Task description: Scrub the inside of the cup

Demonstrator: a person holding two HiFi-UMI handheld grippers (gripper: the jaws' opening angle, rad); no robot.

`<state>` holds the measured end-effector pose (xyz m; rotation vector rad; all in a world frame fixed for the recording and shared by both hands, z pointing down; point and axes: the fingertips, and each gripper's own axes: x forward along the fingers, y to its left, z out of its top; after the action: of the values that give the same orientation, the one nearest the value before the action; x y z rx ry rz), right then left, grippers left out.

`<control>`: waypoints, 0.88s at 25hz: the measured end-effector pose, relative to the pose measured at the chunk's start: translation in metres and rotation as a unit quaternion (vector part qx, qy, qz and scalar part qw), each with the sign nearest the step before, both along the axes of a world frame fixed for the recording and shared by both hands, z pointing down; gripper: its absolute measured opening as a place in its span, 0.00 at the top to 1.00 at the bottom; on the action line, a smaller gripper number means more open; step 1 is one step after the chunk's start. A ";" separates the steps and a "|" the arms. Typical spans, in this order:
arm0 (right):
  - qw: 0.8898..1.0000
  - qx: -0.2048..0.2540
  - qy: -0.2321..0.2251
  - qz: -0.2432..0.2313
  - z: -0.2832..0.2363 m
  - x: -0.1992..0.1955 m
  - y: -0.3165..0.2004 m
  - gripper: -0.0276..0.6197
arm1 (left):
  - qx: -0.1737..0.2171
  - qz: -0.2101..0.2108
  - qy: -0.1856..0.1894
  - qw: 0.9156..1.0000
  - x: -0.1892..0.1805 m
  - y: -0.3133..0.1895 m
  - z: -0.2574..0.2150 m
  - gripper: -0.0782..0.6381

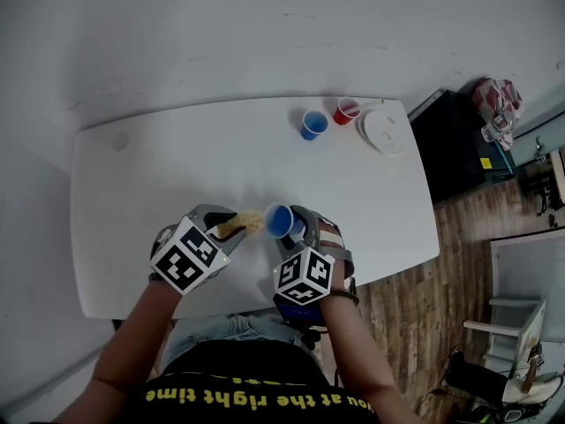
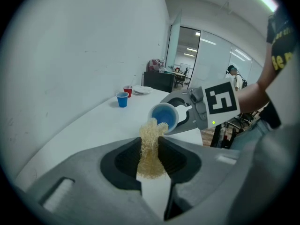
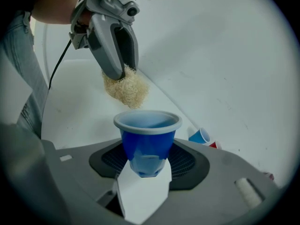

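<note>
The cup (image 3: 149,135) sits clamped in the right gripper's (image 3: 149,165) jaws, its mouth turned toward the left gripper (image 2: 151,161), whose jaws pinch a loofah (image 1: 245,223) just beside the rim, not inside. The step looks like the approach; next the loofah must pass the rim and rub round the wall while the right grip holds firm

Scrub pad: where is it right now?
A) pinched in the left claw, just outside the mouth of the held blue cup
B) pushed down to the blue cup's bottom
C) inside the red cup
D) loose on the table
A: the right gripper view shows the scrub pad clamped in the left claw, beyond the rim of the blue cup, with nothing inside the cup.
</note>
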<state>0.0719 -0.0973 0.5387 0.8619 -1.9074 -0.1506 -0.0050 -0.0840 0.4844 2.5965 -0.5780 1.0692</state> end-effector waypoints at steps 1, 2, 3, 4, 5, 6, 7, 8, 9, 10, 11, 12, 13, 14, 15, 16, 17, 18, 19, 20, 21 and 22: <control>1.000 0.000 -0.008 0.006 -0.001 0.002 -0.001 0.55 | 0.002 -0.001 0.002 1.000 0.000 0.000 -0.001 0.73; 1.000 0.000 -0.016 0.012 -0.001 0.004 -0.002 0.55 | 0.005 -0.001 0.003 1.000 0.000 0.000 -0.002 0.73; 1.000 -0.001 -0.023 0.016 -0.001 0.006 -0.002 0.55 | 0.008 -0.002 0.004 1.000 -0.001 0.000 -0.002 0.73; 0.999 -0.003 -0.030 0.019 0.000 0.007 -0.003 0.55 | 0.010 -0.003 0.005 1.000 -0.002 0.000 -0.002 0.73; 0.999 -0.004 -0.035 0.022 0.001 0.008 -0.002 0.55 | 0.010 -0.004 0.006 1.000 -0.002 0.000 -0.001 0.73; 0.999 -0.006 -0.041 0.024 0.001 0.009 -0.002 0.55 | 0.010 -0.005 0.008 1.000 -0.002 0.000 -0.001 0.73; 0.998 -0.007 -0.048 0.027 0.002 0.011 -0.001 0.55 | 0.010 -0.006 0.009 1.000 -0.002 0.001 0.000 0.73; 0.998 -0.007 -0.057 0.031 0.002 0.012 -0.001 0.55 | 0.010 -0.007 0.010 1.000 -0.002 0.001 0.000 0.73; 0.997 -0.007 -0.066 0.035 0.002 0.014 -0.001 0.55 | 0.010 -0.008 0.011 1.000 -0.003 0.002 0.001 0.73; 0.996 -0.007 -0.074 0.041 0.003 0.016 -0.001 0.55 | 0.009 -0.009 0.011 1.000 -0.003 0.002 0.002 0.73; 0.996 -0.006 -0.082 0.047 0.004 0.018 -0.001 0.55 | 0.009 -0.010 0.012 1.000 -0.003 0.002 0.003 0.73; 0.995 -0.006 -0.089 0.053 0.006 0.021 -0.001 0.55 | 0.008 -0.011 0.013 1.000 -0.004 0.002 0.004 0.73; 0.994 -0.007 -0.096 0.060 0.008 0.024 -0.001 0.55 | 0.008 -0.012 0.014 1.000 -0.004 0.002 0.005 0.73; 0.992 -0.009 -0.103 0.068 0.010 0.027 -0.001 0.55 | 0.008 -0.014 0.014 1.000 -0.004 0.002 0.006 0.73; 0.991 -0.012 -0.111 0.074 0.012 0.030 0.000 0.55 | 0.008 -0.016 0.015 1.000 -0.004 0.002 0.007 0.73; 0.990 -0.014 -0.119 0.080 0.013 0.032 0.000 0.55 | 0.008 -0.018 0.016 1.000 -0.004 0.002 0.008 0.73; 0.988 -0.016 -0.126 0.084 0.013 0.034 0.001 0.55 | 0.008 -0.020 0.017 1.000 -0.005 0.002 0.009 0.73; 0.987 -0.016 -0.132 0.086 0.013 0.034 0.001 0.55 | 0.007 -0.022 0.018 1.000 -0.005 0.002 0.010 0.73; 0.987 -0.016 -0.136 0.086 0.013 0.035 0.002 0.55 | 0.008 -0.024 0.020 0.999 -0.005 0.002 0.010 0.73; 0.986 -0.014 -0.140 0.084 0.012 0.035 0.002 0.55 | 0.007 -0.027 0.022 0.999 -0.005 0.002 0.011 0.73; 0.986 -0.012 -0.144 0.081 0.011 0.034 0.002 0.55 | 0.006 -0.028 0.024 0.999 -0.006 0.002 0.012 0.73; 0.986 -0.009 -0.147 0.078 0.010 0.034 0.003 0.55 | 0.003 -0.030 0.027 0.999 -0.005 0.002 0.014 0.73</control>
<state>0.1061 -0.0946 0.5487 1.0633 -2.0993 0.0952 -0.0104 -0.0822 0.4982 2.5875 -0.6441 0.9781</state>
